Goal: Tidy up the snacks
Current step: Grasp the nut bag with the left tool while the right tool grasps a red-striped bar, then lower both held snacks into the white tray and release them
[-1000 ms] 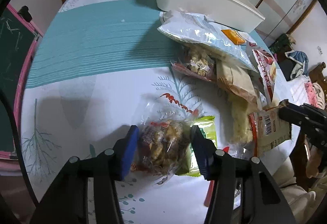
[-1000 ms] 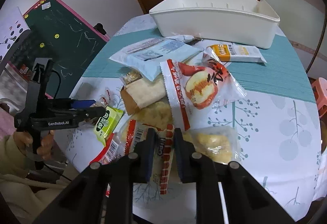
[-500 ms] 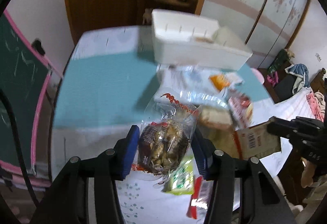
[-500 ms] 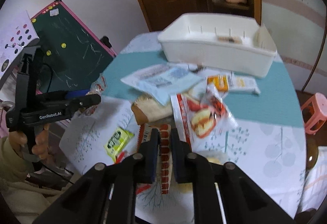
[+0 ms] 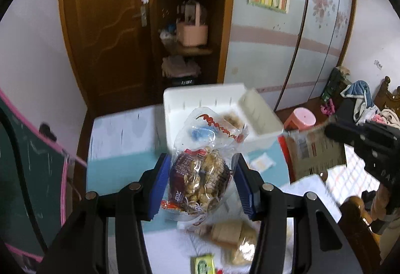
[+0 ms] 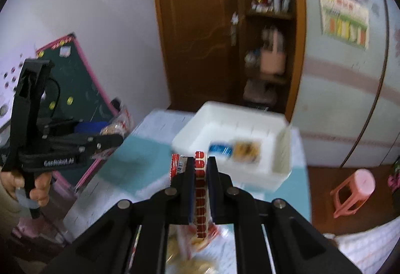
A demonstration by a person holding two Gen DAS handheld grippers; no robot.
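Observation:
My left gripper (image 5: 200, 169) is shut on a clear bag of brown nut snacks (image 5: 200, 174) and holds it in the air in front of the white bin (image 5: 190, 101). My right gripper (image 6: 200, 164) is shut on a red-and-white snack packet (image 6: 200, 189), also lifted, just short of the white bin (image 6: 280, 164). That bin holds a blue packet (image 6: 220, 149) and an orange packet (image 6: 246, 150). The right gripper with its packet (image 5: 315, 151) shows at the right of the left wrist view; the left gripper (image 6: 110, 134) shows at the left of the right wrist view.
More snack packs lie on the table below: bread-like packs (image 5: 235, 236) and a green packet (image 5: 202, 264). The table has a teal cloth (image 5: 120, 171). A pink stool (image 6: 355, 189) stands on the floor at the right. A chalkboard (image 6: 80, 79) stands left of the table.
Both grippers have risen off the table with their packets and moved toward the white bin, which now sits just beyond both.

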